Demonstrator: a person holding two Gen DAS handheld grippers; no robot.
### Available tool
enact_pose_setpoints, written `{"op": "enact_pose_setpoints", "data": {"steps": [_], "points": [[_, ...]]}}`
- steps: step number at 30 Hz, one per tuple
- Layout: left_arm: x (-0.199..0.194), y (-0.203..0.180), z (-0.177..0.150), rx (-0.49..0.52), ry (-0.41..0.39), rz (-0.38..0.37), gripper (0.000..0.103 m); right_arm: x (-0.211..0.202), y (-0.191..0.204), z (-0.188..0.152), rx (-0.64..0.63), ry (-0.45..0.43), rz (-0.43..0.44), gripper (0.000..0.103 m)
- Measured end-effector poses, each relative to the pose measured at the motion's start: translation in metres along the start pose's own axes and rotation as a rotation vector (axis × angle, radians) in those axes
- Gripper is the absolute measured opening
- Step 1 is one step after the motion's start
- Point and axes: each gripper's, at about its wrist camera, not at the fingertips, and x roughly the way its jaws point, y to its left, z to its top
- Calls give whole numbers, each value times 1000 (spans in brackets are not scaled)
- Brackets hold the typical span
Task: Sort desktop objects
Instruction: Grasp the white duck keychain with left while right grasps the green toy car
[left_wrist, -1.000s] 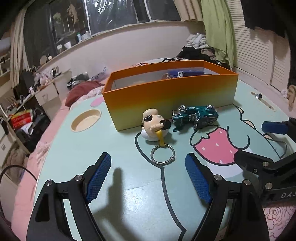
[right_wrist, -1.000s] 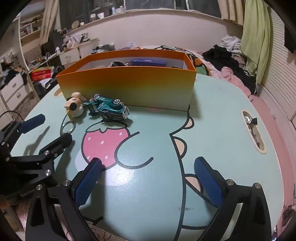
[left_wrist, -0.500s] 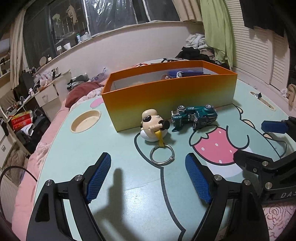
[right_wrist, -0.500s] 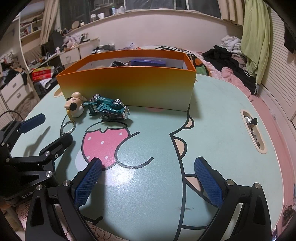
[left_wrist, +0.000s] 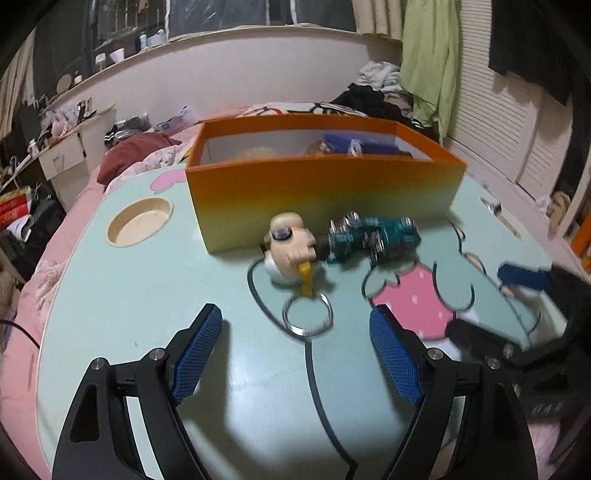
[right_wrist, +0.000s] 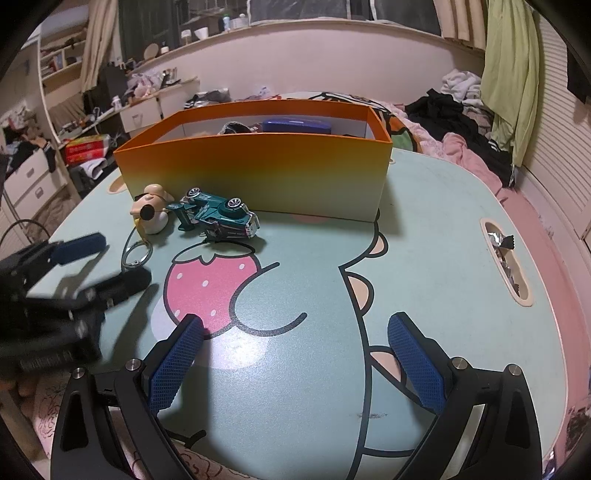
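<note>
Blue-padded jaws of the left gripper (left_wrist: 295, 350) stand wide and empty just short of the duck keychain (left_wrist: 290, 249), lined up on its ring as if to pick it, while the right gripper (right_wrist: 295, 356) hangs open and empty, well back from that keychain. Just beside the keychain lies the teal toy car (right_wrist: 218, 216). Beyond both, the orange box (right_wrist: 255, 177) waits open-topped with things inside, likely their destination.
</note>
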Motion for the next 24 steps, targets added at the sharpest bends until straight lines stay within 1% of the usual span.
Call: {"op": "enact_pose_setpoints", "data": {"steps": [2,4,5,6,7,8,9,11,12,14,16,18,20,21,22,23,24], "points": [[-1,-11,11,39,-26,26,82,-1,0,1,-1,-1,1,100],[4,-22,25,83,-21,32,81,-1,0,2,-1,-1,2,100],[9,-24,29,88,-10,27,74,-2,-1,1,2,-3,6,100],[15,-25,32,90,12,26,62,-2,-1,2,7,-6,14,100],[23,-23,33,87,41,29,56,-3,-3,2,13,-11,27,100],[32,-20,34,78,76,22,41,-5,-5,2,24,-16,47,100],[32,-16,33,57,62,-24,37,-5,-7,3,34,-19,67,100],[25,-6,30,22,42,-83,37,-8,-9,8,56,-20,104,100],[17,-2,27,12,13,-100,37,-9,-7,13,52,-25,116,100],[-1,2,21,12,-50,-114,37,-13,-1,23,22,-49,120,100],[-18,7,15,14,-92,-131,37,-13,12,37,-40,-78,120,100],[-27,17,11,-6,-102,-146,37,1,29,54,-121,-37,125,100],[-34,27,8,-30,-118,-149,37,19,42,66,-171,17,118,99],[-35,31,8,-36,-123,-144,37,27,46,71,-186,35,110,94],[-35,33,8,-39,-127,-141,37,34,49,76,-195,50,103,85],[-37,35,9,-46,-133,-139,37,41,52,79,-201,71,101,80],[-38,37,9,-53,-137,-140,37,51,55,82,-208,109,115,68]]}}
